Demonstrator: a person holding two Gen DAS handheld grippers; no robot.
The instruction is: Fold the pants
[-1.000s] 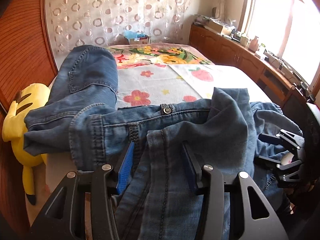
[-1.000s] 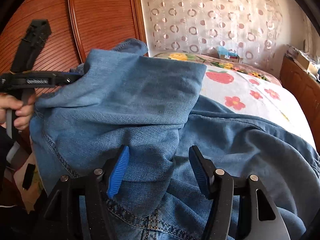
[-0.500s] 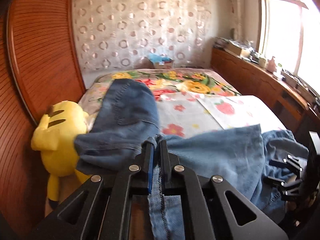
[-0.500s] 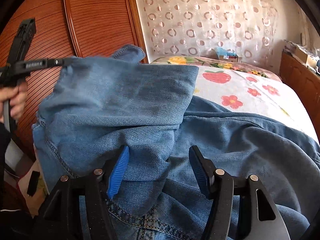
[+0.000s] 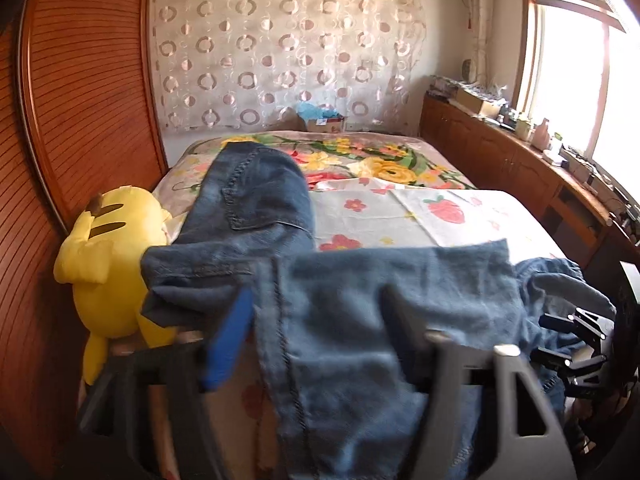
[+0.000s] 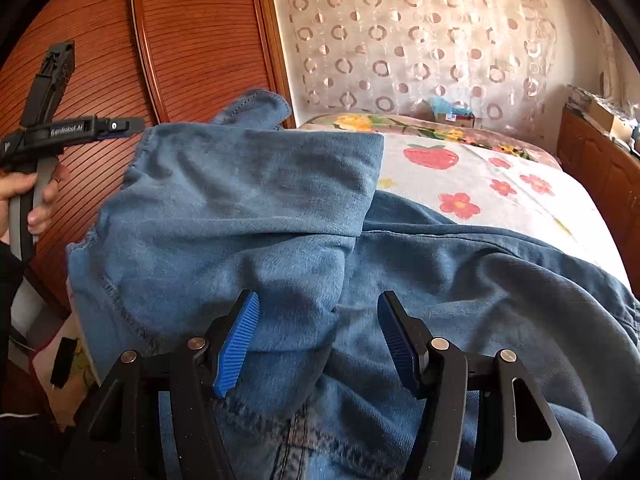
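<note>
Blue denim pants [image 5: 360,320] lie crumpled on the near part of the bed, one leg [image 5: 256,196] stretching toward the far left. My left gripper [image 5: 316,320] is open, blurred, its jaws on either side of the fabric, which drapes between them. In the right wrist view the left gripper [image 6: 120,125] is off the cloth's left edge, held by a hand. My right gripper [image 6: 318,336] is open over a folded flap of the pants [image 6: 260,208], with fabric lying between its blue pads [image 6: 236,344]. It also shows at the right in the left wrist view [image 5: 576,344].
The bed has a floral sheet [image 5: 440,208]. A yellow plush toy [image 5: 108,264] sits against the bed's left side by the wooden wardrobe [image 5: 80,120]. A wooden counter with clutter [image 5: 520,148] runs along the window at right. A box [image 5: 324,122] stands by the curtain.
My left gripper was shut on the pants half a second ago and has now opened, letting the fabric go. The right gripper stays open and still.
</note>
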